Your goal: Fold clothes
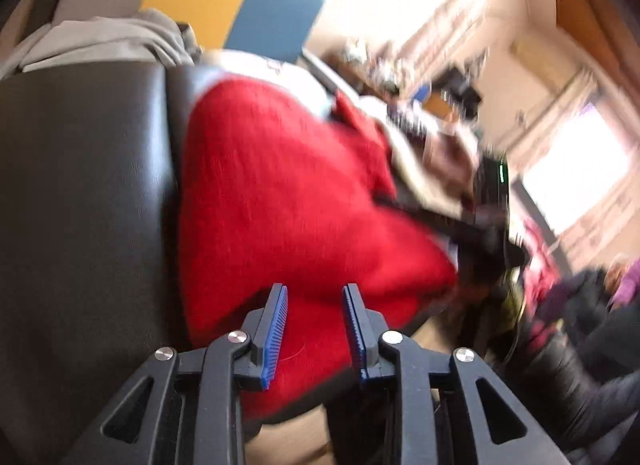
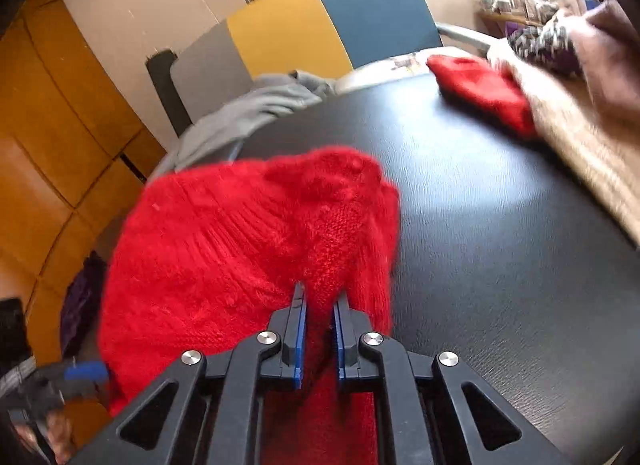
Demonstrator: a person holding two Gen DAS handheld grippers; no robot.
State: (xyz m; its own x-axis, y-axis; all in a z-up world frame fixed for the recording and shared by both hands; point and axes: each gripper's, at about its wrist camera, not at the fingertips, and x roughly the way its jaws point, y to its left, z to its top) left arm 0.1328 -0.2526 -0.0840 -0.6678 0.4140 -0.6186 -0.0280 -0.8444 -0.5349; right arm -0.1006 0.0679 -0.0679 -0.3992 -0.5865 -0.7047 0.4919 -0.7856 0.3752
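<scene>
A red knitted sweater (image 2: 224,249) lies bunched at the near left edge of a black table (image 2: 500,225). My right gripper (image 2: 320,297) is shut on a fold of this sweater, with red knit between its blue pads. In the left wrist view the same red sweater (image 1: 280,205) covers the table (image 1: 80,205). My left gripper (image 1: 316,293) hovers over it with its jaws apart and nothing between them. The right gripper (image 1: 488,233) appears blurred at the sweater's far edge. The left gripper (image 2: 80,373) shows at the bottom left of the right wrist view.
A grey garment (image 2: 248,113) lies at the table's far left edge. A folded red item (image 2: 484,89) and a beige knit (image 2: 580,137) lie at the far right. Chairs with grey, yellow and blue backs (image 2: 288,33) stand behind the table.
</scene>
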